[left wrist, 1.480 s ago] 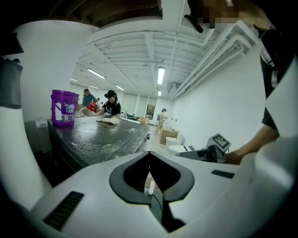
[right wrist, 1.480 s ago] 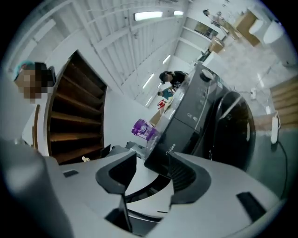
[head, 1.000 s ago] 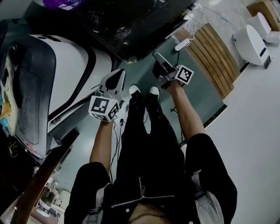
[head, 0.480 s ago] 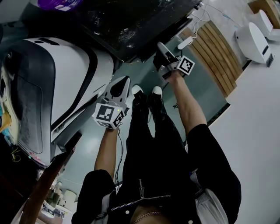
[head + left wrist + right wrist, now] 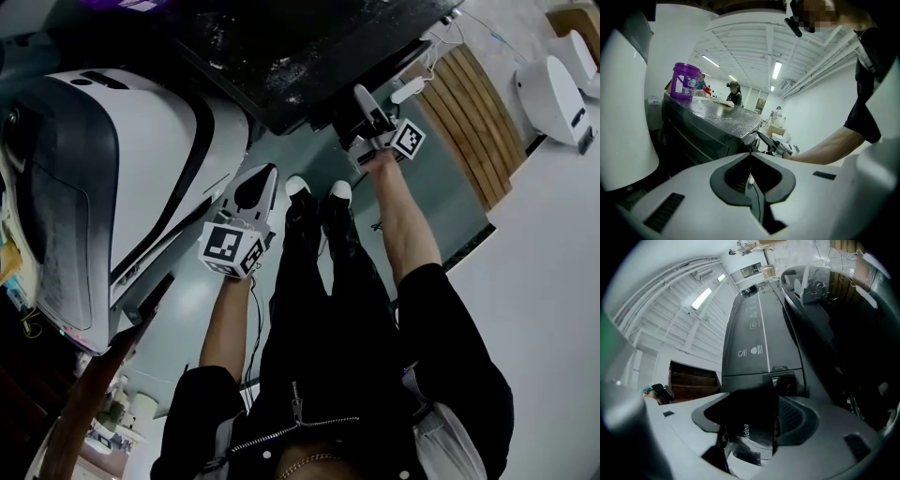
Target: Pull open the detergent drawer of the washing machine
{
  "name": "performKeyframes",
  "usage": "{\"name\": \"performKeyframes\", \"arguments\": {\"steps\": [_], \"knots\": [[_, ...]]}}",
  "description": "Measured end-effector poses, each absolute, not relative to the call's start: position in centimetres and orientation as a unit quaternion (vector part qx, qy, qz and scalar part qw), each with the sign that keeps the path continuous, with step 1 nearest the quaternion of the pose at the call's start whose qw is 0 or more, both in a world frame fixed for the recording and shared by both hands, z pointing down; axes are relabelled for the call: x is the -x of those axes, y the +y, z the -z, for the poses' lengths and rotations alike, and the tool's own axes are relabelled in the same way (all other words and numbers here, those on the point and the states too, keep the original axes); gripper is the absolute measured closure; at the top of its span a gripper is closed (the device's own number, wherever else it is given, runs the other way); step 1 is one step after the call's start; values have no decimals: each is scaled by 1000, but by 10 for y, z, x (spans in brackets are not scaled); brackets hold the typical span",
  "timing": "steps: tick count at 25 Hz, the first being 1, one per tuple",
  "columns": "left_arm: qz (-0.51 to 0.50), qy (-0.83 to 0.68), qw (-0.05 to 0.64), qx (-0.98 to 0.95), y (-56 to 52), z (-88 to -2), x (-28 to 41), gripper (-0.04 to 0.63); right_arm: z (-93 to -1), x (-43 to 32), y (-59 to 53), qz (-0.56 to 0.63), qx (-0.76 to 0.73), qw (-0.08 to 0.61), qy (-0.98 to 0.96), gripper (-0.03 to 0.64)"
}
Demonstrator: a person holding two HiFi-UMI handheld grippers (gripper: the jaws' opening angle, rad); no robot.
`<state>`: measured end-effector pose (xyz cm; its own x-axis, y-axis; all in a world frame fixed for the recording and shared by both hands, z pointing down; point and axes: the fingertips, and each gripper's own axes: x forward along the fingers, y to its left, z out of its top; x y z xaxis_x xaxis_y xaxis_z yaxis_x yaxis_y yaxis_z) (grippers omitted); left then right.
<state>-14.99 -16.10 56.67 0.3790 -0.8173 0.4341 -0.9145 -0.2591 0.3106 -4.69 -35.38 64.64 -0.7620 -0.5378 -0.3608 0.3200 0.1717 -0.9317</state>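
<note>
- The right arm stretches far forward, forearm bare and nearly straight, carrying the right hand-held gripper [image 5: 364, 98] up to the near right corner of the dark washer [image 5: 281, 47].
- That hand-held gripper tilts slightly upward. Its jaws stand apart and have just been opening.
- The drawer [image 5: 752, 423], a dark slab printed "Midea", sits between them at the near end of the washer's control panel. The ribbed right pad shows clear of it.
- I cannot tell whether the drawer is pulled out at all.
- The left arm is bent and held nearer the body. The left hand-held gripper [image 5: 261, 178] points forward and a little down, between a white machine [image 5: 141, 159] on the left and the person's shoes [image 5: 298, 187].
- Its jaws are together, with nothing gripped.
- A purple bucket [image 5: 686, 80] stands on the washer's top, far left.
</note>
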Motion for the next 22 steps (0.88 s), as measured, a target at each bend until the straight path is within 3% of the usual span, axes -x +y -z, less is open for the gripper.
{"name": "performKeyframes", "arguments": {"steps": [5,22], "knots": [[-94,-551,270,-784,-163,-573,156,577,-634,57,-351,630,69,342,694,274],[-98,-556,276,-778,-161,-574,168,577,-641,52,-350,640,100,371,666,302]]}}
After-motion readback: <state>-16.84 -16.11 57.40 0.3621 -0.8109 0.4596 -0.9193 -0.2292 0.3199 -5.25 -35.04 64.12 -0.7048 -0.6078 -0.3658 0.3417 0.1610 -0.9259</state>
